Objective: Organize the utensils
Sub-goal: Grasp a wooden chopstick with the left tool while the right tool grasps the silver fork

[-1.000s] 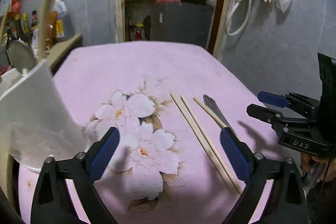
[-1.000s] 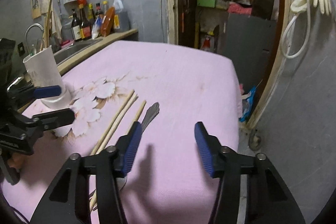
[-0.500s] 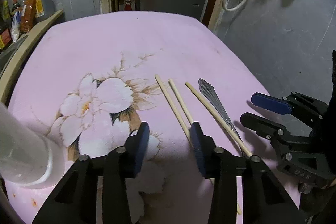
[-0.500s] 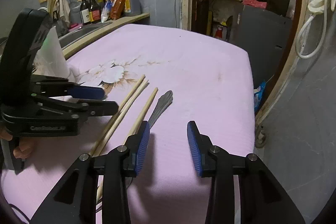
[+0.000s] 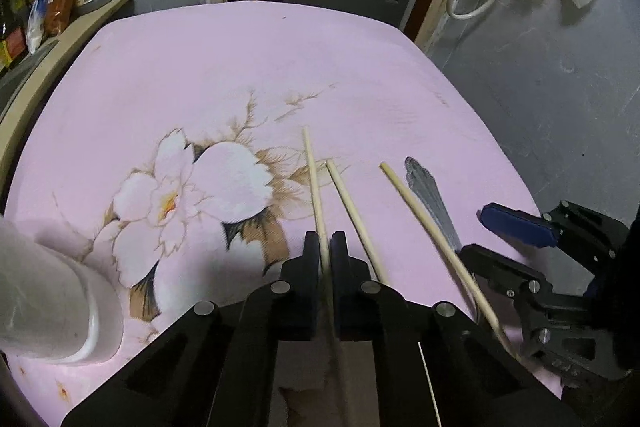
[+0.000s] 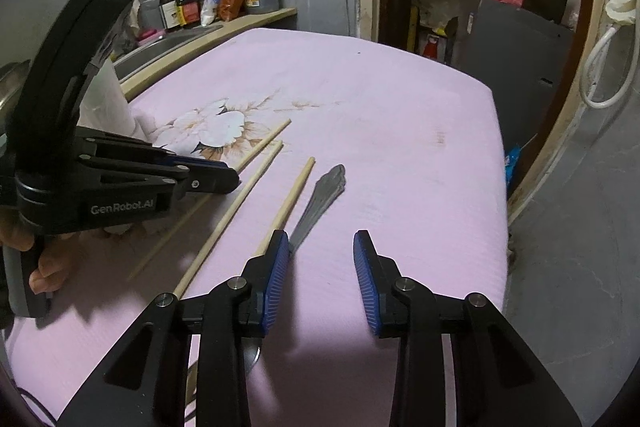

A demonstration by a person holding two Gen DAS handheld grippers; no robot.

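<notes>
1. Since a second ago the left gripper has dropped toward the cloth and snapped from wide to pinching the leftmost chopstick.
2. Right gripper is part-spread and closing, nothing visibly between its pads; the spoon lies just ahead.
3. Two more chopsticks lie beside the pinched one.
4. Farther left stands the cup (likely the holder), so lifting comes next.

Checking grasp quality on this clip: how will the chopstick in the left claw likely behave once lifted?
The chopstick looks like thin, straight wood, so probably stiff and light. The left claw pinches it partway along, so the long end may tilt. Being round and slender, it could slip or roll.
</notes>
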